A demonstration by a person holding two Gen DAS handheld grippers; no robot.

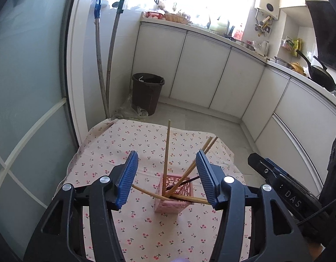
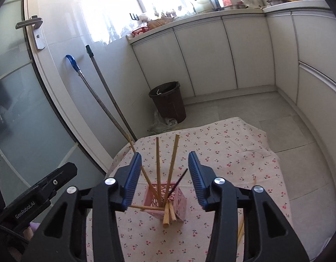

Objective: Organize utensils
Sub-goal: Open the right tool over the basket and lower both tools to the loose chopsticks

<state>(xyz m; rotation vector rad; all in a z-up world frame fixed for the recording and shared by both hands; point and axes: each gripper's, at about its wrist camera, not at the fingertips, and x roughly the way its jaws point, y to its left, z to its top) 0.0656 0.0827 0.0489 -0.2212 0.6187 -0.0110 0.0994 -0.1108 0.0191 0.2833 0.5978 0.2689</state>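
Note:
A pink openwork holder [image 1: 171, 196] stands on the cherry-print cloth [image 1: 115, 152] and holds several wooden chopsticks [image 1: 167, 150] and one dark chopstick [image 1: 185, 182]. My left gripper [image 1: 166, 171] is open and empty, above and just in front of the holder. In the right wrist view the holder [image 2: 168, 198] and its chopsticks [image 2: 158, 170] sit between the jaws of my right gripper [image 2: 164, 176], which is open and empty. A loose wooden chopstick [image 2: 241, 231] lies on the cloth behind the right finger.
The small table stands by a glass door [image 1: 26, 87]. A brown bin [image 1: 147, 91] and two mop handles [image 1: 102, 65] stand beyond it. White cabinets [image 1: 211, 76] run along the far wall under a counter. The right gripper's body [image 1: 283, 187] shows at the right.

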